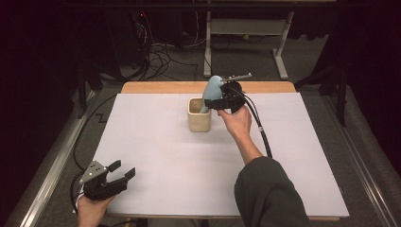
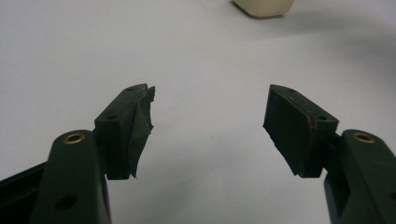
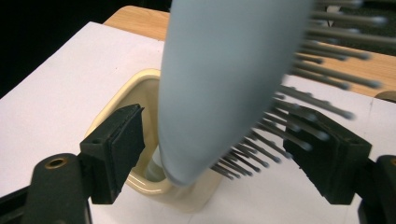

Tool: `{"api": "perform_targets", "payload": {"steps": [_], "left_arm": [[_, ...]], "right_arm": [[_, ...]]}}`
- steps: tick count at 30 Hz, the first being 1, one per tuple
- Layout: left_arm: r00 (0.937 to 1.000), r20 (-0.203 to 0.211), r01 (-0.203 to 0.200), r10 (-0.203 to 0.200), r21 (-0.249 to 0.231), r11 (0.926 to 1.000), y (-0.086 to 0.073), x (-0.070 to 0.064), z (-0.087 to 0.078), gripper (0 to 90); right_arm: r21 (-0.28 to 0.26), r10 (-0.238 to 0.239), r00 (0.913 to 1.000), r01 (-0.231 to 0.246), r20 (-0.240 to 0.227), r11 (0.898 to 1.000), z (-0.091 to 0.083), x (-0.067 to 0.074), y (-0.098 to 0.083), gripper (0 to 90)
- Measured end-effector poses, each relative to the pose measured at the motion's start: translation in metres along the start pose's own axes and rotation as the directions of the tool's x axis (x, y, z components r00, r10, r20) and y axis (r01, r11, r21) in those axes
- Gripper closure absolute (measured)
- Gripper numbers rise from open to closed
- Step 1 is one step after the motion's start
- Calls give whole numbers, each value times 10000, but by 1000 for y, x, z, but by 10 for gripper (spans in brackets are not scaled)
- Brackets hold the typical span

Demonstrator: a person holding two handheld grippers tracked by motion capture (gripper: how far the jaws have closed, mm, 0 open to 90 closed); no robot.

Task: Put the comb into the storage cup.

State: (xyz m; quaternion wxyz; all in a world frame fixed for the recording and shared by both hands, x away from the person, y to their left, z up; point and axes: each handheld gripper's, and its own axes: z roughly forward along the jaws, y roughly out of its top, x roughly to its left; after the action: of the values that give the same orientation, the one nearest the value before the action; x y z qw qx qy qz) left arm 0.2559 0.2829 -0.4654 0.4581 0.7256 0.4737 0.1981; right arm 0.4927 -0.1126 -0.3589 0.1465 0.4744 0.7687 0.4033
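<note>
Hairbrush stands handle-down in the cream cup at the far middle of the surface, between the right tool's spread jaws, apparently just placed; next, withdraw without tipping it, while the left tool rests open, near left.

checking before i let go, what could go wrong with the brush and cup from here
The light blue hairbrush stands handle-down in the cream cup, most of it above the rim. It leans, so it may tip the cup or fall out. The right gripper has its fingers apart on either side; the bristles reach toward one finger and could snag as it withdraws.
</note>
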Motion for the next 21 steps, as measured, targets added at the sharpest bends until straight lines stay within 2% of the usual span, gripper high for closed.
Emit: {"api": "perform_targets", "payload": {"steps": [21], "left_arm": [[9999, -60, 115, -115, 11, 9999, 0, 1, 1, 327]], "right_arm": [[-446, -156, 9999, 154, -31, 9989, -24, -12, -16, 249]]}}
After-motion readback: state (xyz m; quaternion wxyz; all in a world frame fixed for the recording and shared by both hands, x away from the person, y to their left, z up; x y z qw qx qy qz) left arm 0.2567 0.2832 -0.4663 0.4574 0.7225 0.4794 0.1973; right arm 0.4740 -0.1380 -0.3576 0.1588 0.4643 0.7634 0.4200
